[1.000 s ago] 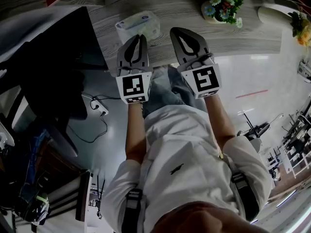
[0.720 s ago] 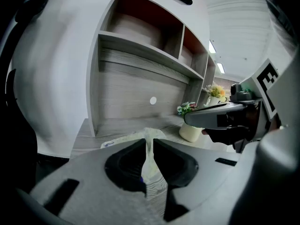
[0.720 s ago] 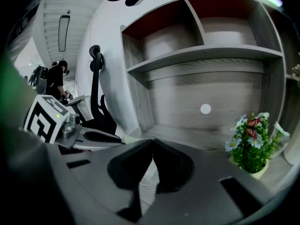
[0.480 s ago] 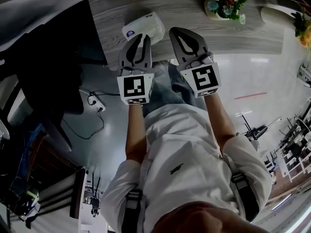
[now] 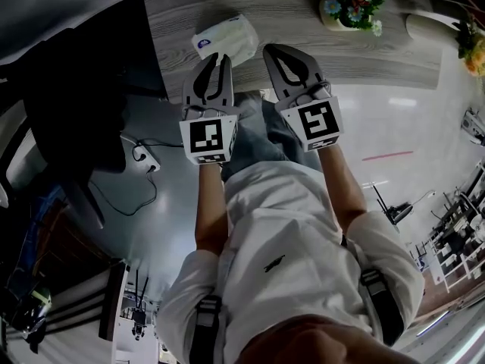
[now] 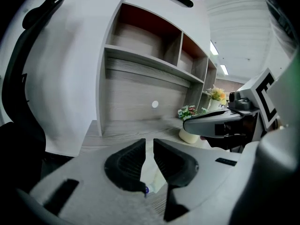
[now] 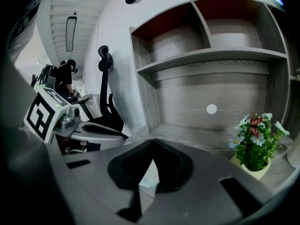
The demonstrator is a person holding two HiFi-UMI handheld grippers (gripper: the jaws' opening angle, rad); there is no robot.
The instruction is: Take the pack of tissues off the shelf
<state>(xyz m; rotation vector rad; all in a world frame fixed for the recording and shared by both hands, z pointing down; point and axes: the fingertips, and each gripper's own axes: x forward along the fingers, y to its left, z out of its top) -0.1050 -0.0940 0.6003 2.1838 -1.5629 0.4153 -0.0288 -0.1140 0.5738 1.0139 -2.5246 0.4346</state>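
One tissue pack point(image 5: 227, 36) just ahead of left hand-held gripper point(image 5: 216, 58), jaws slightly parted

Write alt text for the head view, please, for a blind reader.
A person's left hand-held gripper, jaws slightly apart, points at a pack of tissues on a wooden shelf. The right hand-held gripper beside it is shut.

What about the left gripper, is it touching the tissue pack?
Cannot tell. In the head view the left gripper overlaps the tissue pack; the left gripper view shows neither contact nor gap.
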